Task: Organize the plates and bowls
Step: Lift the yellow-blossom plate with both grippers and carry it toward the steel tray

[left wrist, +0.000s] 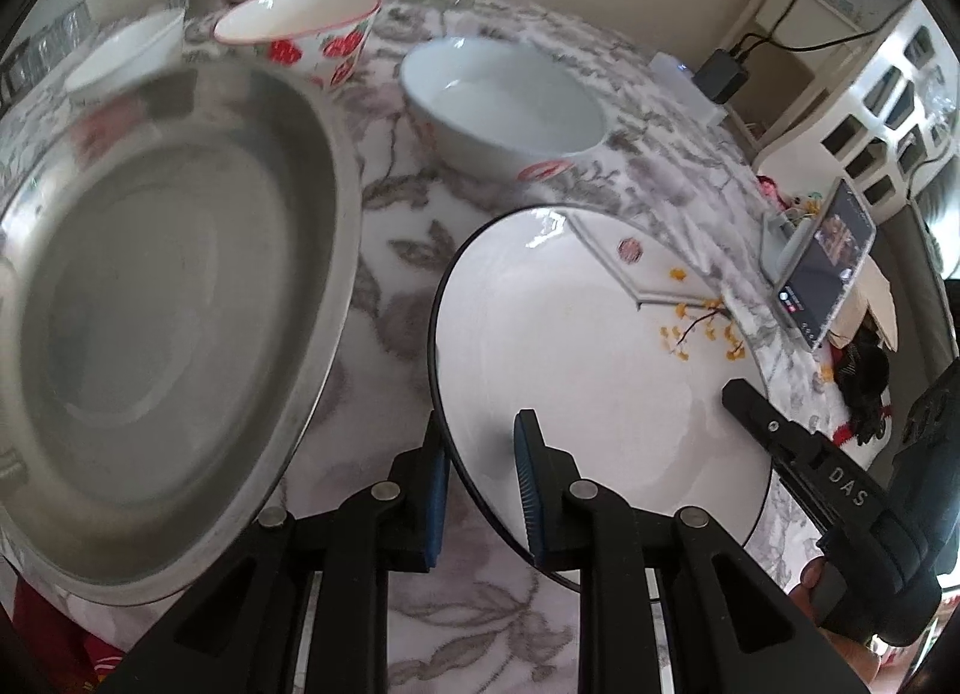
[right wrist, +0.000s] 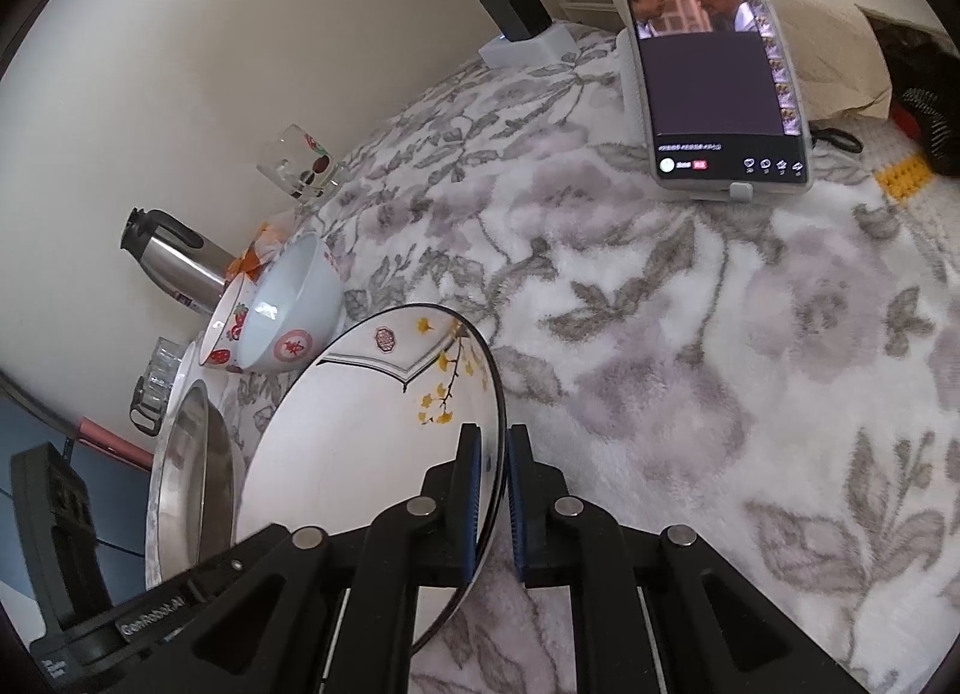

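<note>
While both grippers work the white plate (left wrist: 576,346), its black rim sits between each pair of blue pads. Left gripper (left wrist: 480,490): jaws straddle the plate's near edge, a visible gap on the inner side — cannot tell whether they pinch. Right gripper (right wrist: 493,502): jaws nearly closed across the rim, the plate tilted up off the floral cloth (right wrist: 720,394). Steel dish (left wrist: 162,304) lies just left of the plate. Beyond it — a pale blue bowl (left wrist: 504,100), a strawberry-patterned bowl (left wrist: 300,28), a small white bowl (left wrist: 129,55). Phone (right wrist: 714,58) propped upright at the cloth's far side, screen lit.
</note>
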A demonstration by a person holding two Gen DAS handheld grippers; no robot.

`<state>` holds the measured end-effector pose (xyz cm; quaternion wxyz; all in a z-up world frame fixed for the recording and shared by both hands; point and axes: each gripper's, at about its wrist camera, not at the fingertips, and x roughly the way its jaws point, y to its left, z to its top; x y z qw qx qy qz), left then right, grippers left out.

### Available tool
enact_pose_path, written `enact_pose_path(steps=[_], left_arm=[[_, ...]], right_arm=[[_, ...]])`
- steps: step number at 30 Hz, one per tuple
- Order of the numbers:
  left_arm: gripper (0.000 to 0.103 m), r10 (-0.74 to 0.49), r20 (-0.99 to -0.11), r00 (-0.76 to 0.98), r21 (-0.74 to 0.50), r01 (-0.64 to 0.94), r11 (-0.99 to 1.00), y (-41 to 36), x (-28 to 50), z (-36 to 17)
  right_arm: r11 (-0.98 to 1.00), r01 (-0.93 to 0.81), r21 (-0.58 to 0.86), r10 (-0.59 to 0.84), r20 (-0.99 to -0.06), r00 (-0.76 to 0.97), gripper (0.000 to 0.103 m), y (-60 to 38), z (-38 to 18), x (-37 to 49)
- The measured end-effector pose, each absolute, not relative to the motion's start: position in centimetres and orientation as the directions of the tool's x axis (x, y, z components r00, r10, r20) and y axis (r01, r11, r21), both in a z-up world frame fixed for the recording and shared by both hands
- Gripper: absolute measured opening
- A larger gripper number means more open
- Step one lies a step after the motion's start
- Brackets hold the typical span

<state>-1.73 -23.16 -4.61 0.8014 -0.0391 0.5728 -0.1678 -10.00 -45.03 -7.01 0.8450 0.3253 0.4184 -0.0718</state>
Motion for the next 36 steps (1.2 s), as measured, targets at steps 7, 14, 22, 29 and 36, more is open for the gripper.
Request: enact_pose_path(steps=[7,14,22,29,36], left_arm=[[0.022,-0.352,-0.888,0.297,-0.273,0.278,0.921,-23.8,-2.3,-3.3],[0.022,-0.392,-0.854,0.342,-0.284,0.325,0.902,-24.0,-2.7,-1.4],[0.022,-0.482,-0.774,0.41,-0.359,0.343,0.868,-21.6,-2.6,2.7],[0.022,-0.513,-0.72,0.467,-0.414,0.304,0.858,-17.3,-1.5,5.5],[0.022,-0.496,-0.701,0.513,-0.428,0.253,0.868,-13.1,0.1,6.5]], right_arm=[[0.776,0.418,0.472,0.123,-0.764,0.633,0.01,-45.5,-6.5,-11.3],[0.786,0.419,0.454,0.082,-0.749,0.657,0.01,-45.2,-4.3,-12.3],[0.819,0.382,0.428,0.026,-0.693,0.72,0.01,-43.2,0.7,-12.5],[0.838,0.334,0.432,0.04,-0.659,0.751,0.01,-39.8,3.4,-10.4],[0.849,0.293,0.44,0.074,-0.648,0.758,0.01,-35.7,4.3,-8.2]])
